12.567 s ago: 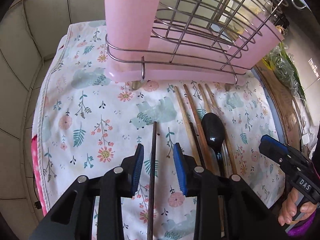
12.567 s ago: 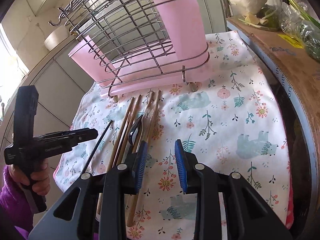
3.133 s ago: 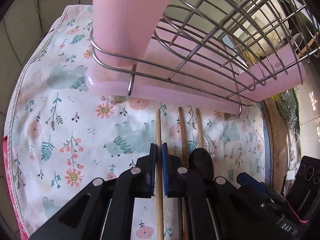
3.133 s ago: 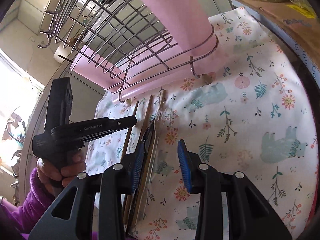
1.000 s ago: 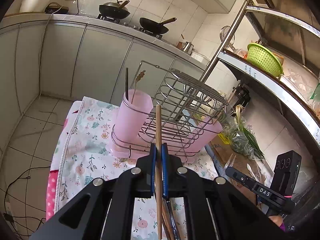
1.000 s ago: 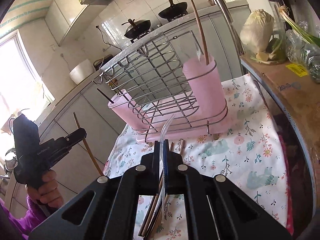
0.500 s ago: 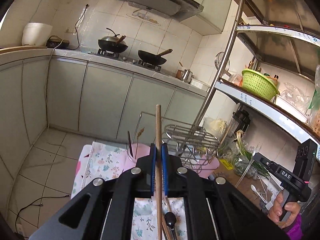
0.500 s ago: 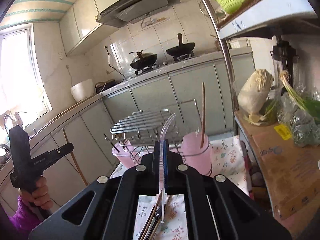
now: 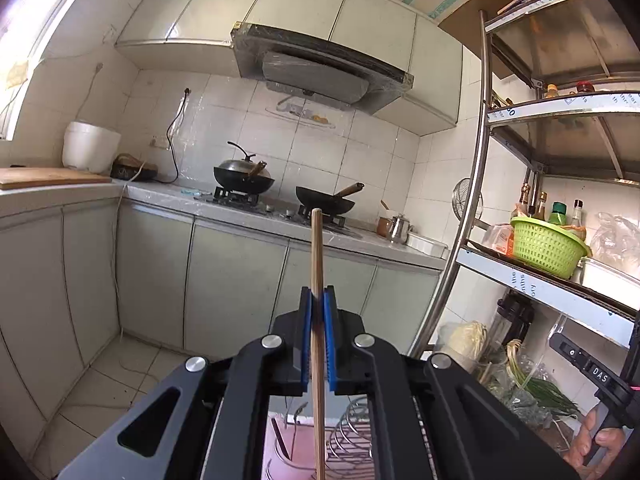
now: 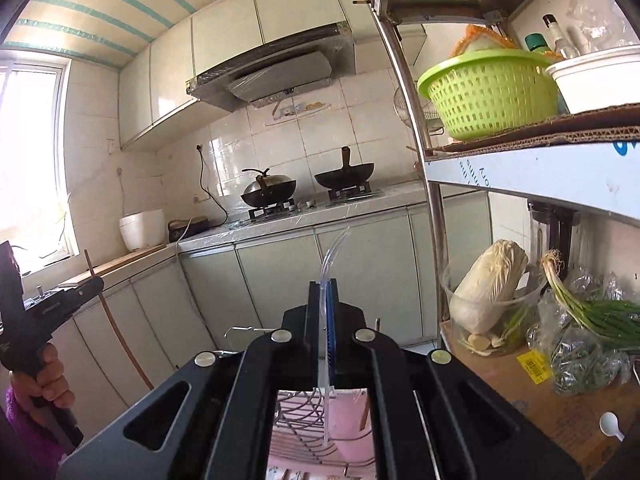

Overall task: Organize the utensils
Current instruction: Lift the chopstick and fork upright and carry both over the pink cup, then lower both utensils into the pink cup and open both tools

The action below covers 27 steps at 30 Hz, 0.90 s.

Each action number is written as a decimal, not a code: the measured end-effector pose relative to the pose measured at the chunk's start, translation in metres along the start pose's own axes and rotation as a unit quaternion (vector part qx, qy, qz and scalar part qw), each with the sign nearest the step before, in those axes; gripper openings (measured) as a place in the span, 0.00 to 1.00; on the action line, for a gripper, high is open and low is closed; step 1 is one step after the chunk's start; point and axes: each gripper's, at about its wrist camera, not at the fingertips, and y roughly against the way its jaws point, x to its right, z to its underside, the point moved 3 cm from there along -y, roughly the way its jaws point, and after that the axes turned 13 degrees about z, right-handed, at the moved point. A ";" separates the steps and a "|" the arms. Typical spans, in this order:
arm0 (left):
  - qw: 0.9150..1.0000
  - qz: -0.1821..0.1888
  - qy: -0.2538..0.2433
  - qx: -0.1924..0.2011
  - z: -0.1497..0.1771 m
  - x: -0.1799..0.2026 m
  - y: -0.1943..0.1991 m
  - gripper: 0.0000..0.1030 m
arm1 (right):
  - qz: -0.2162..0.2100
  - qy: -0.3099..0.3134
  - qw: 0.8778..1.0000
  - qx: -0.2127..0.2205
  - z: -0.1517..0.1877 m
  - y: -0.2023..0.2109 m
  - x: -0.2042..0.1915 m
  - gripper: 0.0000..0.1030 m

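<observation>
My left gripper (image 9: 317,294) is shut on a wooden chopstick (image 9: 317,280), held upright and high above the rack; it also shows at the left of the right wrist view (image 10: 94,282), chopstick (image 10: 120,340) hanging down. My right gripper (image 10: 323,286) is shut on a clear plastic fork (image 10: 328,264), held upright; it appears at the far right of the left wrist view (image 9: 556,344). Below, between the gripper arms, I see the wire rack (image 9: 352,440) with its pink cup (image 9: 288,452) holding a dark chopstick, and in the right wrist view a pink cup (image 10: 352,420) beside the rack (image 10: 296,412).
A metal shelf unit (image 10: 436,240) stands on the right with a green basket (image 10: 488,92), cabbage (image 10: 488,280) and green onions (image 10: 592,312). A cardboard box (image 10: 532,400) with a white spoon (image 10: 611,424) sits below. Kitchen counter with woks (image 9: 244,178) lies ahead.
Both grippers have risen and tilted up, carrying the chopstick and the fork higher. The rack and cloth have dropped to the bottom edge of both views.
</observation>
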 end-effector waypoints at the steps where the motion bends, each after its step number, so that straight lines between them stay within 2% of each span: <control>1: 1.000 -0.004 -0.007 0.005 -0.001 0.000 -0.006 0.05 | 0.004 0.002 1.000 0.002 -0.002 -0.004 0.000 0.03; 5: 1.000 -0.023 -0.018 0.005 0.005 -0.006 -0.032 0.05 | 0.016 0.012 1.000 0.008 -0.004 -0.021 -0.001 0.03; 10: 0.999 -0.031 -0.019 -0.026 0.033 -0.018 -0.063 0.05 | 0.023 0.019 1.000 -0.003 0.005 -0.042 0.002 0.03; 17: 0.997 -0.025 0.002 -0.080 0.080 -0.030 -0.073 0.05 | 0.027 0.019 0.998 -0.050 0.036 -0.066 0.007 0.03; 27: 0.989 -0.027 0.029 -0.142 0.122 -0.040 -0.080 0.05 | 0.026 0.000 0.991 -0.131 0.082 -0.084 0.019 0.03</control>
